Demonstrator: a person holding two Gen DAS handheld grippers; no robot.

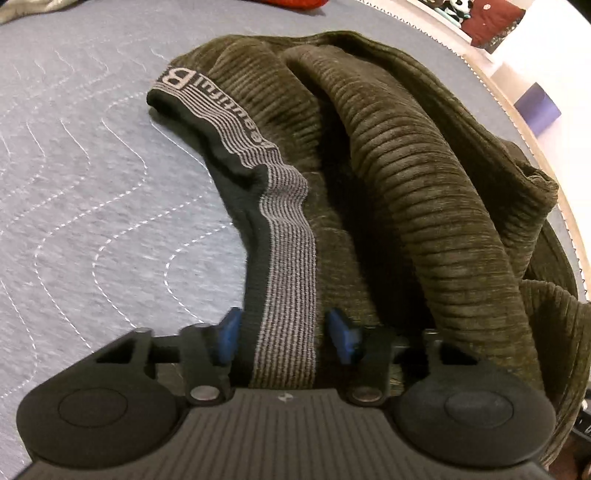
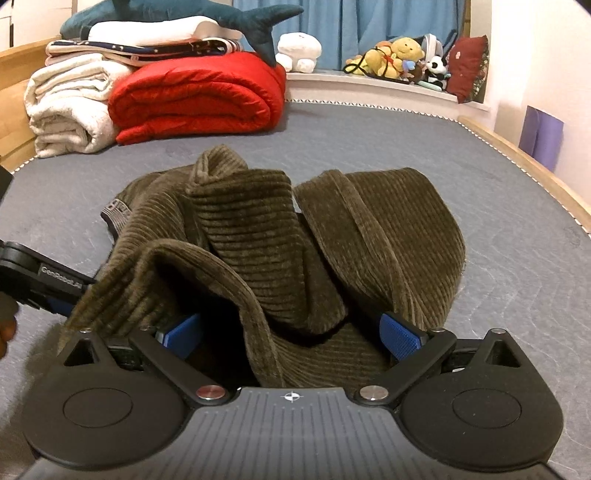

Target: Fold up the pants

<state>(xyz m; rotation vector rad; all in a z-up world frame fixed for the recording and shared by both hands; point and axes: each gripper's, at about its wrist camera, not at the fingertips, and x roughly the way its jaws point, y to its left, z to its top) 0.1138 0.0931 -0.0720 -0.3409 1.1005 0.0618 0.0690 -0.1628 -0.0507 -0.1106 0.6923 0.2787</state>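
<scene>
Olive-brown corduroy pants point(image 1: 424, 184) lie crumpled in a heap on the grey-blue quilted bed cover point(image 1: 92, 184). Their grey-striped elastic waistband point(image 1: 288, 240), with lettering on it, runs from the far left down to my left gripper point(image 1: 286, 332). The band sits between the blue pads, with a narrow gap at the right pad. In the right wrist view the pants point(image 2: 388, 229) fill the middle, with the waistband point(image 2: 118, 214) peeking out at the left. My right gripper point(image 2: 291, 334) stands wide open around a raised corduroy fold. The left gripper's black finger point(image 2: 44, 277) reaches into the heap from the left.
A red folded quilt point(image 2: 199, 96), a white blanket point(image 2: 70, 107) and a shark plush point(image 2: 184, 11) are stacked at the bed's far left. Soft toys point(image 2: 402, 55) line the window ledge. A wooden bed rim point(image 2: 517, 155) and a purple box point(image 2: 541, 136) are on the right.
</scene>
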